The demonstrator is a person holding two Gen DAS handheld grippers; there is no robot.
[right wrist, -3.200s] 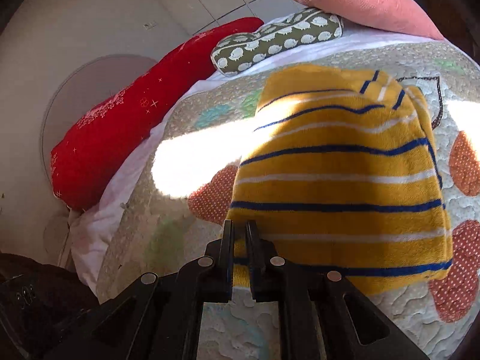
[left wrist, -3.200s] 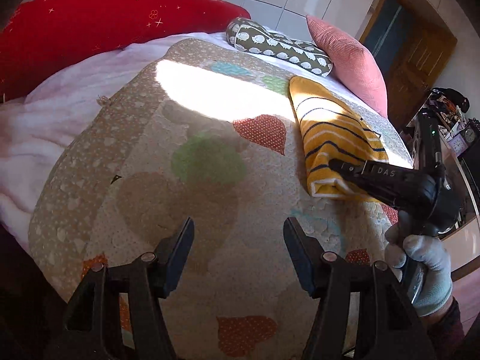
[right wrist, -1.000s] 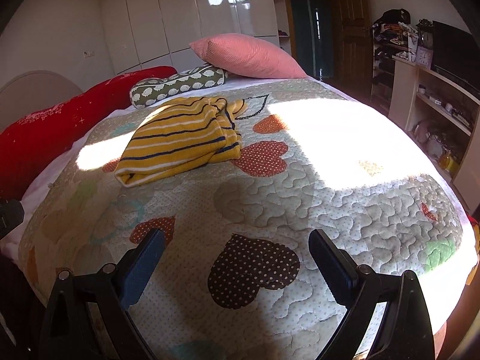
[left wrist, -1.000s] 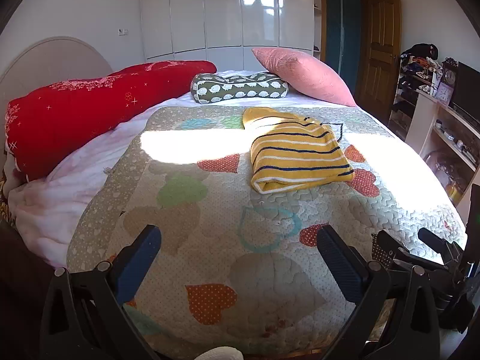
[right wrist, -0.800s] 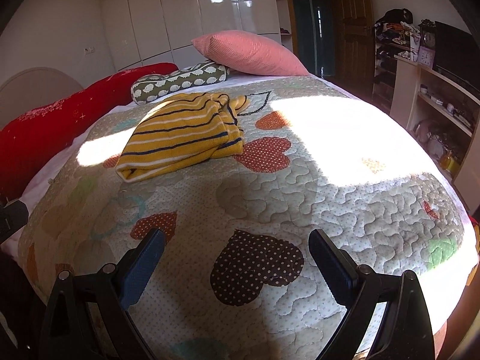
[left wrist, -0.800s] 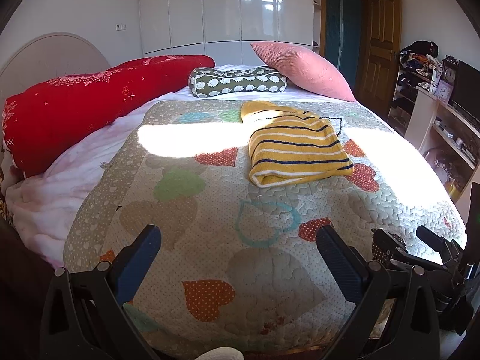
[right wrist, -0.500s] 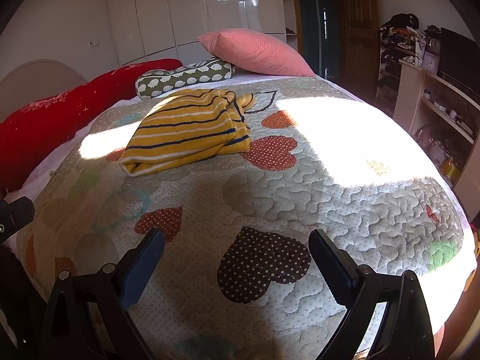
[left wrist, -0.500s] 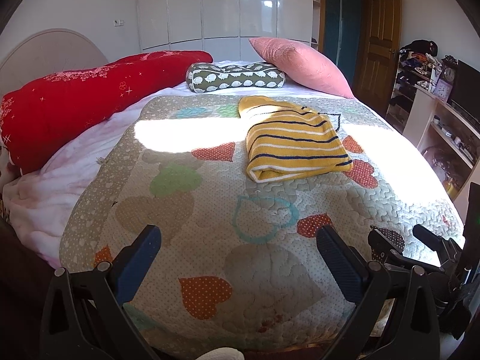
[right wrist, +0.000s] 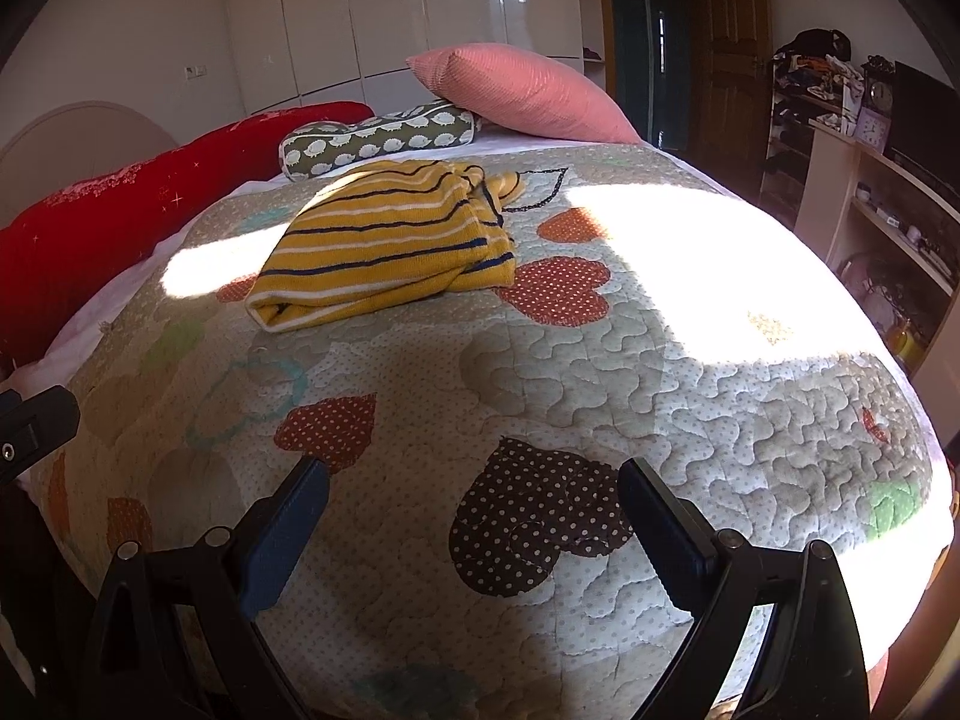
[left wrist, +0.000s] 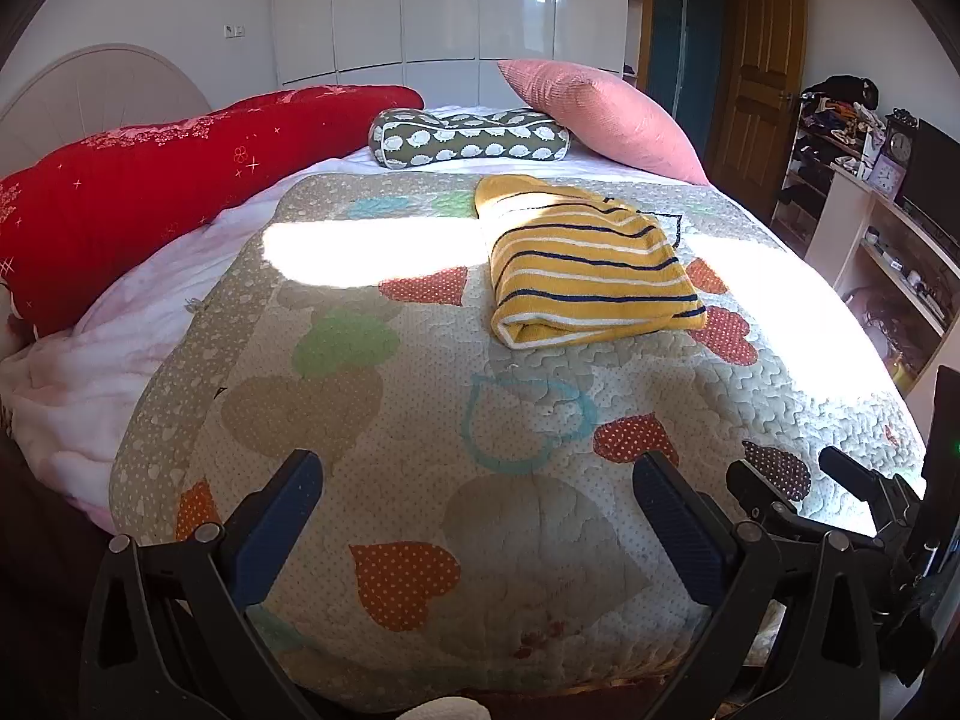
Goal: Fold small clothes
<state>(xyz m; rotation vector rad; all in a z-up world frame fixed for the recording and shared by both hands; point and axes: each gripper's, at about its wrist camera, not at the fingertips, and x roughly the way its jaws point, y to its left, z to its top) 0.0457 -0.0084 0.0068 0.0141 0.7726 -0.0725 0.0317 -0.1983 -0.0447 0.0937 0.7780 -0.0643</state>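
Well ahead of both tools, toward the pillows, lies the yellow knitted garment with navy and white stripes point(left wrist: 591, 273), folded into a thick rectangular bundle on the heart-patterned quilted bedspread point(left wrist: 516, 420). It sits up and right of the left gripper point(left wrist: 477, 510), and up and left of the right gripper point(right wrist: 474, 516). Both grippers hang near the foot edge of the quilt with their blue-padded jaws spread wide and nothing between them; neither touches cloth.

By the look of it, the bundle is soft, light and limp: a fuzzy knit that should sag wherever it is not supported and grip the pads well enough. The rounded fold faces the tools, with layered edges showing at its near left corner point(right wrist: 270, 315). At the far end, loose fabric bunches up point(right wrist: 480, 180), perhaps a sleeve or collar. Pinching only the top layer would probably peel the fold open, so a hold ought to take the full thickness at a near corner, one tool per corner if it must be lifted.

Behind it are a green hedgehog-print bolster point(left wrist: 471, 138), a pink corduroy pillow point(left wrist: 600, 111) and a red quilt roll point(left wrist: 156, 180).
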